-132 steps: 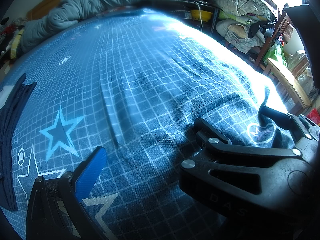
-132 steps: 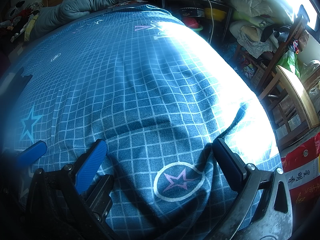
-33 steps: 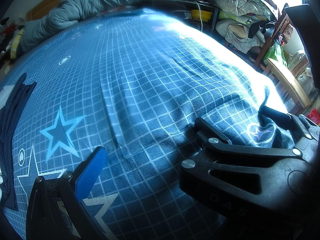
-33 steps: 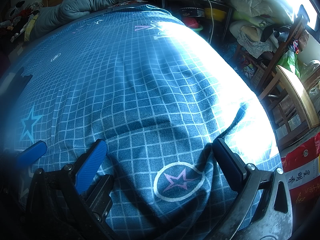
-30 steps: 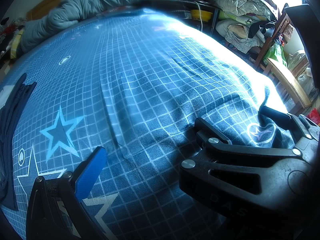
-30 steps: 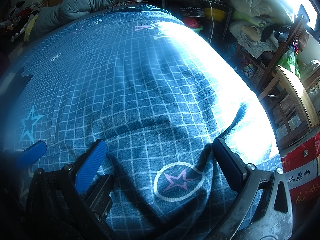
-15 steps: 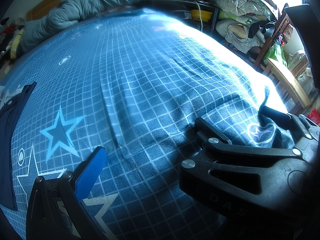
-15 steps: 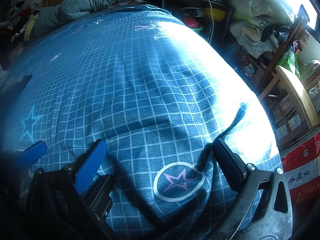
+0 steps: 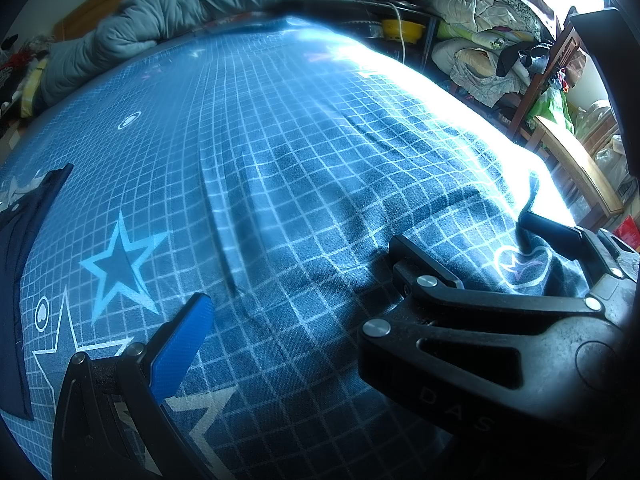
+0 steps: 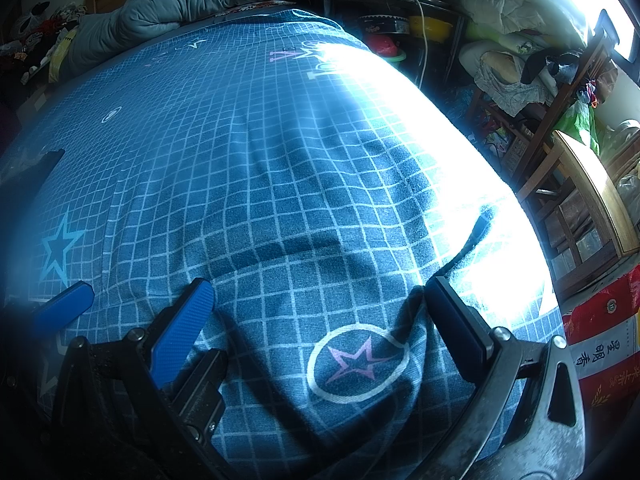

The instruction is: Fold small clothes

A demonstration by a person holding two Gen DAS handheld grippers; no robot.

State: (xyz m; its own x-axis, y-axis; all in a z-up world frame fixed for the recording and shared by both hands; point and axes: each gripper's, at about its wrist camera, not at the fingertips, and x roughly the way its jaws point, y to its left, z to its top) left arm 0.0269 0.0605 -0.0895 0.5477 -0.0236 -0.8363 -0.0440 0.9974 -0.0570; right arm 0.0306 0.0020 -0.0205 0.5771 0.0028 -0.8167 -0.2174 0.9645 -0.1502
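Grippers rest low over the blue checked bedsheet (image 10: 280, 184), side by side. Right gripper (image 10: 320, 320) has its jaws spread wide, with nothing between them but the sheet. Left gripper (image 9: 296, 288) is also spread apart and empty. Only the left wrist view shows the dark navy garment (image 9: 20, 260) clearly, lying flat at the far left edge of the bed, well apart from both grippers.

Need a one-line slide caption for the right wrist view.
Open right gripper resting on the blue grid-patterned bedsheet, nothing between its fingers.
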